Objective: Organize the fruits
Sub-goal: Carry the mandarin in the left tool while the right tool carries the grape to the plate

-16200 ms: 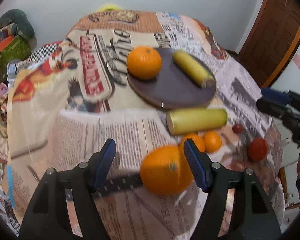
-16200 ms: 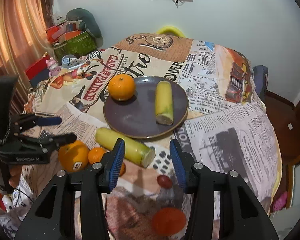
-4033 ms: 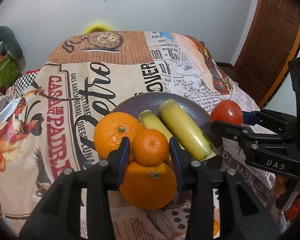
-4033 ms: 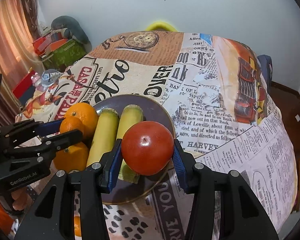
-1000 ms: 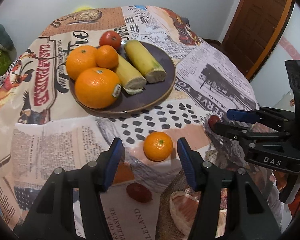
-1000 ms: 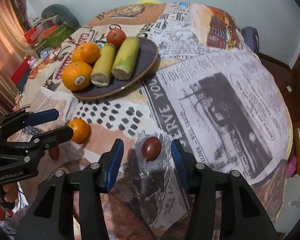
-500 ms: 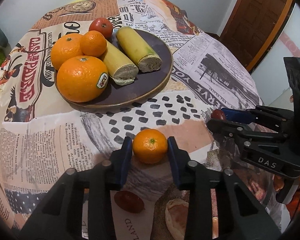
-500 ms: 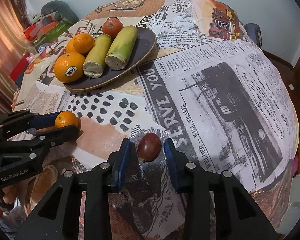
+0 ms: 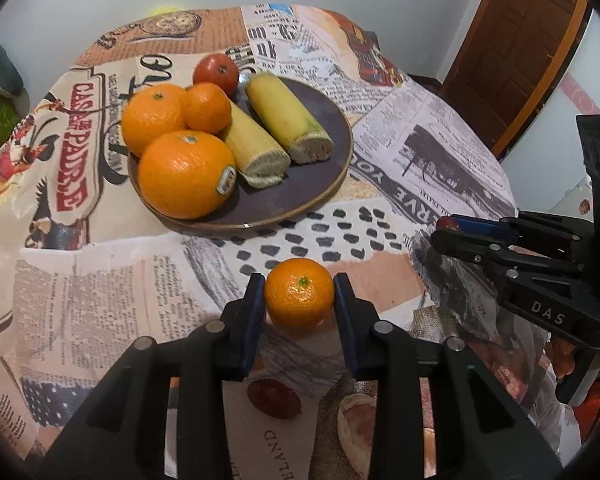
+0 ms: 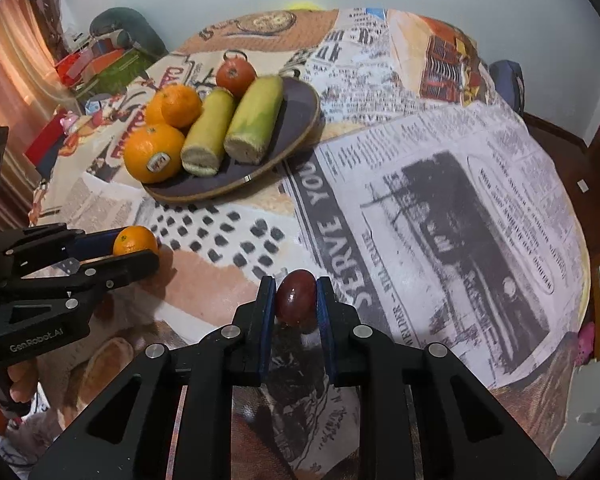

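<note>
On my left, my left gripper has its jaws clenched on a small mandarin, blue pads pressed against both its sides, low over the counter's newspaper-print cloth. Those jaws have just been closing around it. From my right wrist view the same mandarin sits pinched at the tips of that gripper, near the counter's front edge.

Up ahead stands the dark plate, carrying a large stickered orange, a second orange, a small mandarin on top, two cut yellow-green stalk pieces side by side, and a red tomato at the far rim.

To the right, my right gripper grasps a small dark red plum-like fruit; its jaws have just been closing and now press on both its sides, just above the cloth. In the left wrist view only a sliver of that fruit shows at the gripper's tips.
</note>
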The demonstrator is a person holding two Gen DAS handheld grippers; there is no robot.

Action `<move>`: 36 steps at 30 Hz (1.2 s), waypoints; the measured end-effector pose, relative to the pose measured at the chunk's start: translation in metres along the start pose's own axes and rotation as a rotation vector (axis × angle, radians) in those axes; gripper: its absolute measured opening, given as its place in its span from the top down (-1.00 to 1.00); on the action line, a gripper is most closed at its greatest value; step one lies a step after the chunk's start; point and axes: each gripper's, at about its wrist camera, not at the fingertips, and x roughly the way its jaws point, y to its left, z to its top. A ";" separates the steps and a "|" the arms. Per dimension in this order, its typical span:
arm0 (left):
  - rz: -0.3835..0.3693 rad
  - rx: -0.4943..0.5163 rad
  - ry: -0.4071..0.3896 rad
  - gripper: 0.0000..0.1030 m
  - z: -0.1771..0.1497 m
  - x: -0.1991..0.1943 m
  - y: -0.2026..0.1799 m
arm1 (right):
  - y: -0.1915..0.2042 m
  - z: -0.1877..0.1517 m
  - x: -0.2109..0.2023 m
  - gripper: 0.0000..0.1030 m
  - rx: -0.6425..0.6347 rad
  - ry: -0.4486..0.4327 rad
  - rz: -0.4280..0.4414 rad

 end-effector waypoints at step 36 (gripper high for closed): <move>0.062 -0.099 -0.163 0.34 0.095 -0.009 0.078 | 0.005 0.092 0.040 0.64 -0.034 -0.100 0.022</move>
